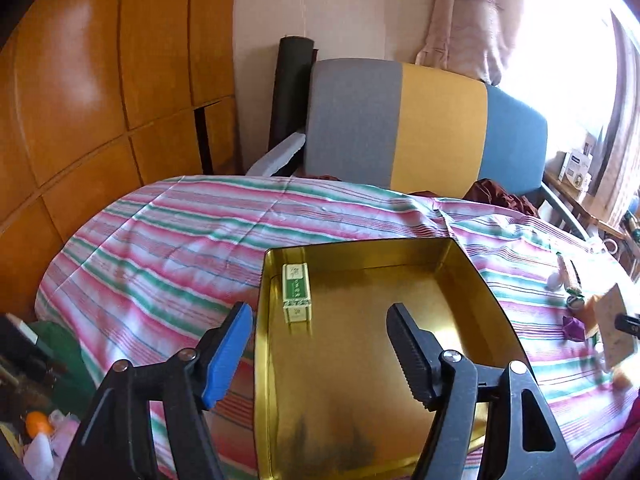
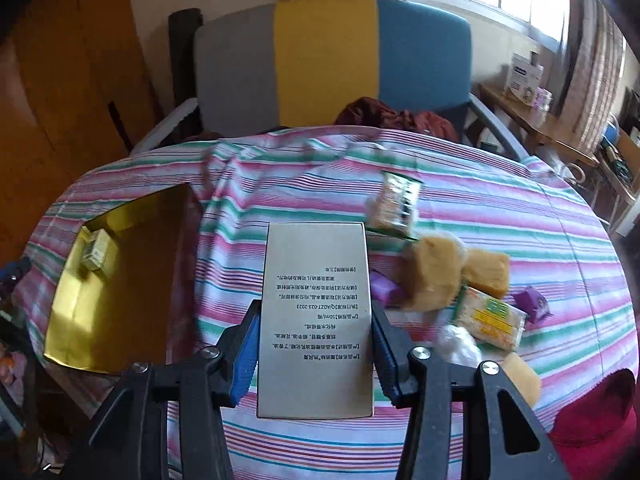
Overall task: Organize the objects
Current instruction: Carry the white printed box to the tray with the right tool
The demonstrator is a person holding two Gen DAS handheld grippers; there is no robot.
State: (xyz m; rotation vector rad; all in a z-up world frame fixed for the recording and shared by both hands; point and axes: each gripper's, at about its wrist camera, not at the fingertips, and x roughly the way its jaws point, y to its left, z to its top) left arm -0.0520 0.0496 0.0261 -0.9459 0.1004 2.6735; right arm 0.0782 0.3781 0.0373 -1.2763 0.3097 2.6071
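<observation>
1. Right gripper (image 2: 314, 350) clamps the grey box (image 2: 316, 312), centre frame; carry it level toward the gold tin (image 2: 120, 280) at left.
2. Left gripper (image 1: 320, 344) hangs open, empty, above the tin; keep it clear of the green box (image 1: 296, 293) at the tin's upper left.

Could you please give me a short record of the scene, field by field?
surface: table under a striped cloth
container: gold tin, open, on the cloth
in tin: one small green box, at a far corner
left gripper: open, empty, over the tin
right gripper: shut on a grey box
loose items: wrapped snacks, right of the grey box
</observation>
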